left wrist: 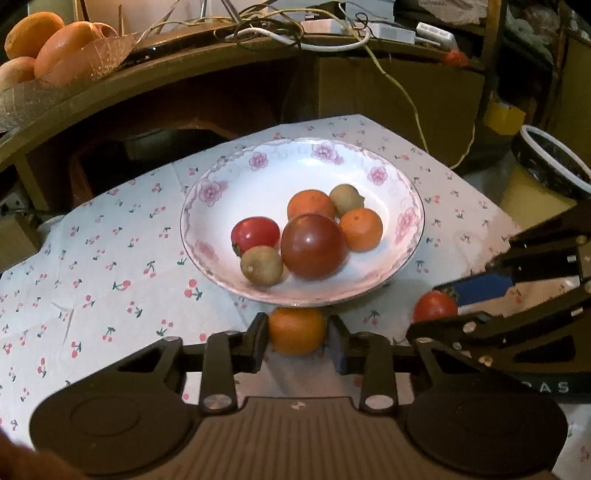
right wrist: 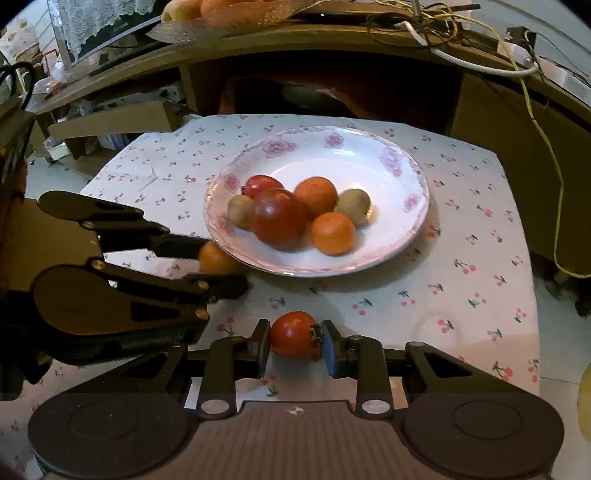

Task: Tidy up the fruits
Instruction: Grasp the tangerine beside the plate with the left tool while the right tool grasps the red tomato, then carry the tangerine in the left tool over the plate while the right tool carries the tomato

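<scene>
A white plate with pink flowers (left wrist: 369, 162) (right wrist: 399, 162) sits on the cherry-print cloth and holds two red tomatoes, two oranges and two kiwis. My left gripper (left wrist: 297, 338) is shut on an orange (left wrist: 297, 334), just before the plate's near rim; it also shows in the right wrist view (right wrist: 216, 256). My right gripper (right wrist: 293, 345) is shut on a small red tomato (right wrist: 293, 334), nearer than the plate; the tomato shows in the left wrist view (left wrist: 434, 306) too.
The cherry-print cloth (left wrist: 110, 258) covers the low table. Behind it stands a wooden shelf (left wrist: 184, 62) with a glass dish of large oranges (left wrist: 55, 44) and tangled cables (left wrist: 295, 29). A bin (left wrist: 554, 162) stands at the right.
</scene>
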`<state>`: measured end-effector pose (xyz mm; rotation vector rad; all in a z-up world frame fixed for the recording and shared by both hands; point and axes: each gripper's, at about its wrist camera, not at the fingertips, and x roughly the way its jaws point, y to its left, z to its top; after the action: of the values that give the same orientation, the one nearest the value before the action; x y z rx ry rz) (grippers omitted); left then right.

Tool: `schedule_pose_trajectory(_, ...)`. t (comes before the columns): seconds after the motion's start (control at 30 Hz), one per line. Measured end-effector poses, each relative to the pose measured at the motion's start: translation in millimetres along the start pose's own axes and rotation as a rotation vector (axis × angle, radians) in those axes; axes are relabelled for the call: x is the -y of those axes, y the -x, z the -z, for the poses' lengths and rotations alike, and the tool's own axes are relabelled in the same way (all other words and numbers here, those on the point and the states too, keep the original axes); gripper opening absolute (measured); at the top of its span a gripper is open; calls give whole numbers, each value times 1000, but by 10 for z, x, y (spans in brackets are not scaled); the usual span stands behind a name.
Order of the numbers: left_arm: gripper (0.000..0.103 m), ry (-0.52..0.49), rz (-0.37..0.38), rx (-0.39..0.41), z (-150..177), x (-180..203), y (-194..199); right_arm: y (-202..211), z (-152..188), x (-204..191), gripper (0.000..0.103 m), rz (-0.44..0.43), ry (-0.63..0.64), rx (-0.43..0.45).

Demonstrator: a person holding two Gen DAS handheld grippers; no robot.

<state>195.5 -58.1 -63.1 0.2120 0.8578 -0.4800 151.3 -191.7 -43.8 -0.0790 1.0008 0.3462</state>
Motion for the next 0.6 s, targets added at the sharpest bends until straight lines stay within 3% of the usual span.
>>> schedule_pose_trajectory(0.37, 38, -62, -36, -43, 306, 159, 340, 107, 88, -52, 30, -11, 18, -2)
schedule_pose_trajectory(0.6, 38, -27, -56, -72, 643, 138, 588, 193, 323, -250, 30, 8, 53, -3)
